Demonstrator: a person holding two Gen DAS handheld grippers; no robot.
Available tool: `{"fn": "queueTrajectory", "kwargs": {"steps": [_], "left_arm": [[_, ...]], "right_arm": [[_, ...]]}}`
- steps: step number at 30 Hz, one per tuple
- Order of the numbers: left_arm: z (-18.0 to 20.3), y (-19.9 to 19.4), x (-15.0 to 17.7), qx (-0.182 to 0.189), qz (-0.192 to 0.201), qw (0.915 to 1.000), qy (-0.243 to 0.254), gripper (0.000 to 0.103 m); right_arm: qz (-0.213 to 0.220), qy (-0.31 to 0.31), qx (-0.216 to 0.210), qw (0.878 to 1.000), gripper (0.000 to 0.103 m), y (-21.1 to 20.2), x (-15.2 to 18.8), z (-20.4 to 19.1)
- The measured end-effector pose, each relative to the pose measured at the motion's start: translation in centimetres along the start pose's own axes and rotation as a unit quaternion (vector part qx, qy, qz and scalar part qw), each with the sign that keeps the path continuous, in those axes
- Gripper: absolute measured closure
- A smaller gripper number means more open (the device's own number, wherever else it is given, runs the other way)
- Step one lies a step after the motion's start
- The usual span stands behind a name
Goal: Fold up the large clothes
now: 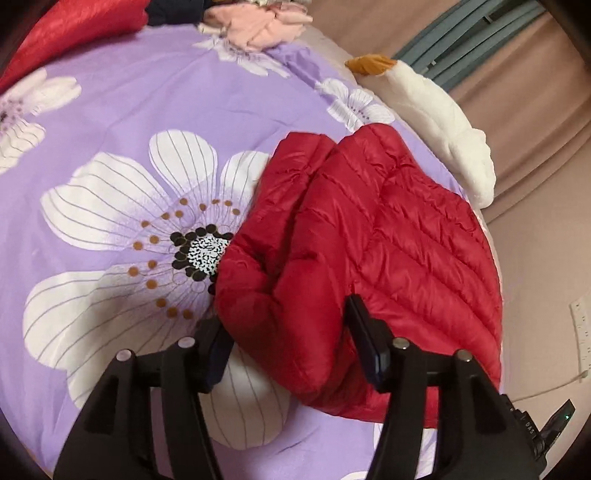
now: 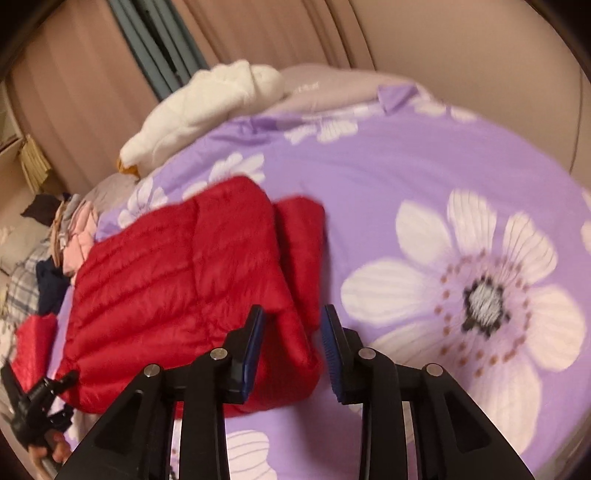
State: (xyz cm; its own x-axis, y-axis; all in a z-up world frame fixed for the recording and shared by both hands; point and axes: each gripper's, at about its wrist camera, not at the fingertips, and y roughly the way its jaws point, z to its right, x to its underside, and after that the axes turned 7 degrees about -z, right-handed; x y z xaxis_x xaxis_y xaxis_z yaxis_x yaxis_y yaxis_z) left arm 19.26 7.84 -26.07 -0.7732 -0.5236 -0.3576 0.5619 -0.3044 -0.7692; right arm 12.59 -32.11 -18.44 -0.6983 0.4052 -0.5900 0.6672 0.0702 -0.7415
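Tongs first: the left gripper pointed steeply down at the bed, its jaws standing wide, with the near corner of the folded red down jacket lying between and below them; neither pad visibly pressed the fabric. The right gripper tilted down in the same way, its jaws narrower yet apart, and the jacket's near corner sat just beside the left-hand pad with nothing pinched. At the lower left edge of the right wrist view the left gripper showed again, small, with fingers of the person's hand behind it.

Seen from the left tongs, the jacket lay ahead and to the right, near the bed's right-hand edge, its long axis running away from the jaws and leaning slightly left, the quilting seams crossing it. A folded-in sleeve lay along its left side. Left of the tongs the purple flowered duvet spread bare and flat. From the right tongs, the same open cover stretched ahead and to the right.

Farther off, a white plush toy lay along the bed's edge beyond the jacket, and a heap of pink and dark clothes sat at the far side, with another red garment beside it. Pinkish curtains hung behind.
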Motion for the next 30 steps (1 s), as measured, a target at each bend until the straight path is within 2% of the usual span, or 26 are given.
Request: {"fn": "queueTrajectory", "kwargs": {"steps": [3, 8, 10, 11, 17, 20, 24, 27, 30], "left_arm": [[0.0, 1.0, -0.5, 0.016, -0.014, 0.9998, -0.005, 0.036], [0.1, 2.5, -1.0, 0.057, -0.008, 0.9980, -0.027, 0.037], [0.4, 3.1, -1.2, 0.063, -0.004, 0.9978, -0.021, 0.036], [0.6, 3.1, -1.2, 0.061, -0.003, 0.9980, -0.016, 0.039], [2.4, 2.0, -1.9, 0.059, 0.029, 0.9978, 0.005, 0.066], [4.9, 0.8, -1.9, 0.036, 0.065, 0.9957, 0.056, 0.071], [8.9, -0.7, -0.9, 0.005, 0.114, 0.9839, 0.138, 0.073], [10.4, -2.4, -0.3, 0.037, 0.136, 0.9780, 0.154, 0.073], [10.0, -3.1, -0.7, 0.062, 0.134, 0.9798, 0.135, 0.071]], "right_arm": [[0.008, -0.021, -0.025, 0.999, 0.072, -0.2, -0.8, -1.6], [-0.003, -0.062, -0.071, 0.996, 0.080, 1.9, -1.2, -6.3], [-0.011, -0.077, -0.081, 0.994, 0.080, 3.0, -0.9, -7.8], [-0.016, -0.084, -0.081, 0.993, 0.080, 3.6, -0.8, -8.4], [-0.047, -0.049, -0.081, 0.994, 0.081, 5.3, 0.2, -5.7], [-0.058, -0.042, -0.076, 0.995, 0.093, 5.9, 0.8, -4.7], [-0.056, -0.073, -0.049, 0.995, 0.093, 6.4, 1.6, -5.0], [-0.065, -0.062, -0.051, 0.995, 0.093, 6.8, 1.5, -4.6], [-0.070, -0.058, -0.061, 0.994, 0.093, 6.9, 1.4, -4.2]]}}
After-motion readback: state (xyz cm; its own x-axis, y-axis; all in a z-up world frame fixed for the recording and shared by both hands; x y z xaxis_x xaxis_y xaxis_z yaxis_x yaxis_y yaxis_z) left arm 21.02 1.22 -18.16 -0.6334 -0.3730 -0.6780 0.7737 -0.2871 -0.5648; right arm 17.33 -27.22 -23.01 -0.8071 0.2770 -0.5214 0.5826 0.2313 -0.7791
